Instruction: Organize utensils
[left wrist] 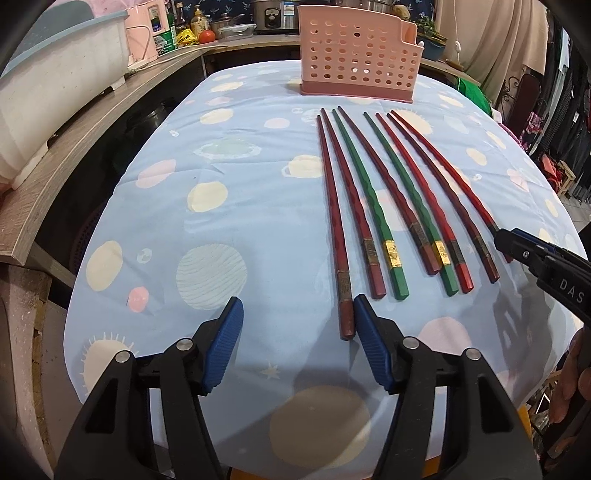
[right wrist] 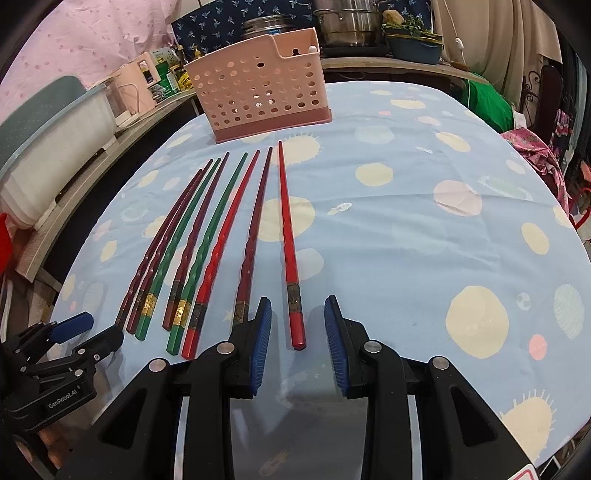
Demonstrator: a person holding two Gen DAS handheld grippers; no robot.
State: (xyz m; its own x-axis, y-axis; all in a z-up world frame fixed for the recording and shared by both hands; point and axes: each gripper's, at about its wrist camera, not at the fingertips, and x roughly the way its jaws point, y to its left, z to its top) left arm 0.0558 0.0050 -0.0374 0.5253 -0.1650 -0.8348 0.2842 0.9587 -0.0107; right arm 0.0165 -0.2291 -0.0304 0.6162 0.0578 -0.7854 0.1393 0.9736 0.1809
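Several red, dark red and green chopsticks (left wrist: 391, 192) lie side by side on the blue patterned tablecloth (left wrist: 240, 206), tips toward a pink perforated utensil holder (left wrist: 356, 55) at the far edge. My left gripper (left wrist: 297, 314) is open, its right finger beside the butt of the leftmost dark red chopstick (left wrist: 334, 236). My right gripper (right wrist: 297, 317) is open, its fingers on either side of the butt of the rightmost bright red chopstick (right wrist: 288, 243). The holder (right wrist: 258, 92) and the row of chopsticks (right wrist: 192, 251) also show in the right wrist view. The left gripper (right wrist: 92, 332) appears at that view's lower left.
A wooden counter (left wrist: 92, 122) runs along the table's left with a white bin (left wrist: 48, 81), bottles and a tomato. Pots (right wrist: 347, 22) and a planter stand behind the holder. The right gripper (left wrist: 517, 243) reaches in from the right edge of the left wrist view.
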